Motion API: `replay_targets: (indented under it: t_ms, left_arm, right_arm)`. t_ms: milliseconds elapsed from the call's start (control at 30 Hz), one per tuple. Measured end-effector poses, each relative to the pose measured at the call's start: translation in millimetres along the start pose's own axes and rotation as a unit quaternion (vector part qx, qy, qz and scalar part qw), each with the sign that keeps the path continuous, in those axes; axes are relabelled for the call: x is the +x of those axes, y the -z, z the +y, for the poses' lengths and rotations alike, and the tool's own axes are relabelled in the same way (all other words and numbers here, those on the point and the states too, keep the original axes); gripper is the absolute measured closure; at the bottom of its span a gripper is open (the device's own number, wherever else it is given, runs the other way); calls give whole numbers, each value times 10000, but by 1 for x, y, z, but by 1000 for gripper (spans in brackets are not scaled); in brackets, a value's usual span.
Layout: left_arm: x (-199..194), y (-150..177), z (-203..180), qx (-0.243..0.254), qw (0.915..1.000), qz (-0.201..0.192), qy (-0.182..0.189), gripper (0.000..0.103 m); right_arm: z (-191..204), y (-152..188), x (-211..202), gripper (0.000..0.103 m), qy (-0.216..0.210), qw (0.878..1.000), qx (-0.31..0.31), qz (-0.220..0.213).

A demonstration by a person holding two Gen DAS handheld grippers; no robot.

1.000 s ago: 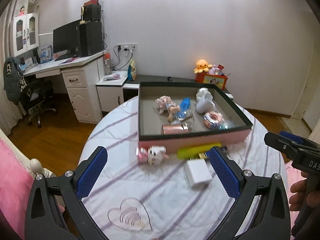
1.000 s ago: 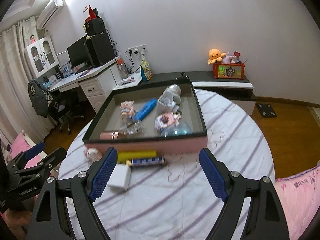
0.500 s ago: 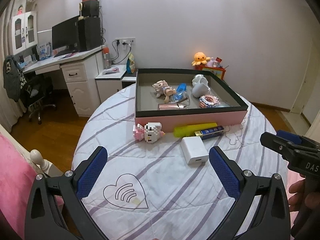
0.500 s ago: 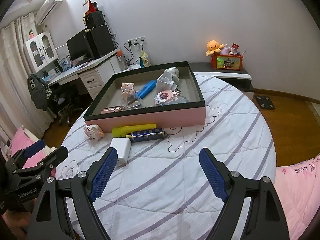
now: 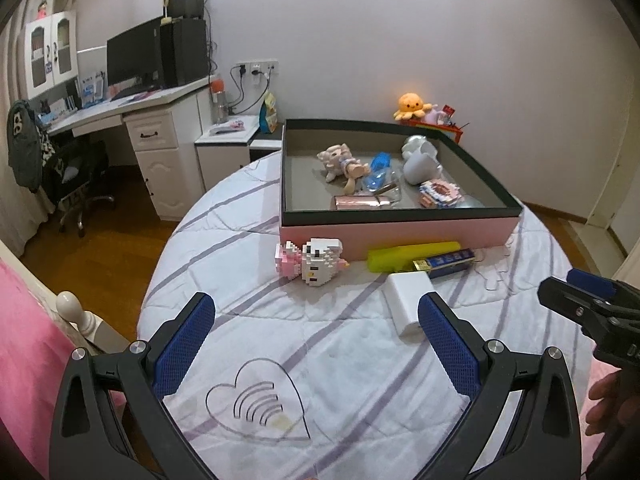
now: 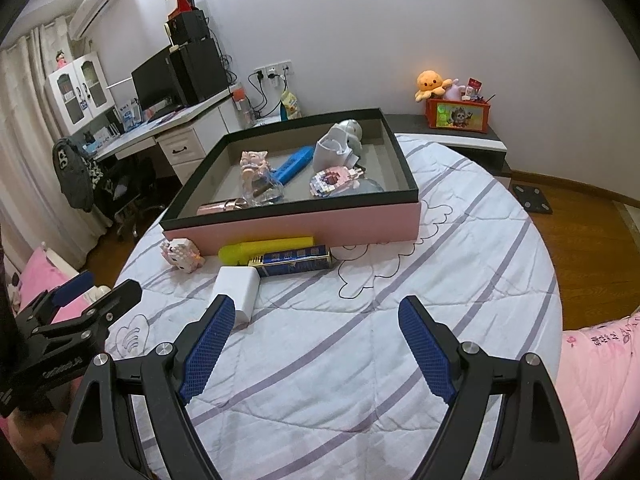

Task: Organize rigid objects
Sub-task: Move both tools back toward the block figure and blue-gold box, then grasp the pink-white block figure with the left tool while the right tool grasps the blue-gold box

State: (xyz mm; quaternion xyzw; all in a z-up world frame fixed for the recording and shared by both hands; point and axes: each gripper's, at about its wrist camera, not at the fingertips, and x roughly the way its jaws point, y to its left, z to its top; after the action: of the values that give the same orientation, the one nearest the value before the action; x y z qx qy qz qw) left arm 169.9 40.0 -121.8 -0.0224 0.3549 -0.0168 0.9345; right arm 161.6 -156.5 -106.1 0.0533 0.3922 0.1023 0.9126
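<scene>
Toys (image 5: 312, 262) lie beside the box (image 5: 394, 232) — both grippers (image 5: 316, 320) (image 6: 316, 320) hover level, wide open, empty.

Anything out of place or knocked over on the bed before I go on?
Nothing is spilled or broken. Four things lie outside the tray: block toy, yellow tube, blue box, white charger. Inside, the white mug lies tipped.
</scene>
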Motion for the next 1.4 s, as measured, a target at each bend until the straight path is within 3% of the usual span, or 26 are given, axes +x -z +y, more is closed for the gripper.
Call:
replay_targets:
  t_ms: [733,933,1100,1267,1400]
  left_arm:
    - [105,-14,8,-6,9961,872,-132,2]
    - [106,-15,8,6,9962,870,-50,18]
    - [104,-15,6,62,9965,832,-32,27]
    - [103,-15,3,144,9967,803,41,43]
    - [99,-14,5,95,9970,762,109,44]
  right_arm:
    - [16,-30,120,18,-325,9958,-150,848]
    - [20,-34,130,18,-265,9948,-386,906]
    - [28,-21,126,20,183,9905,-973,957]
    - [26,-16,120,20,165,9922,-943,796]
    - [21,-14,115,20,90,9931,-893,757]
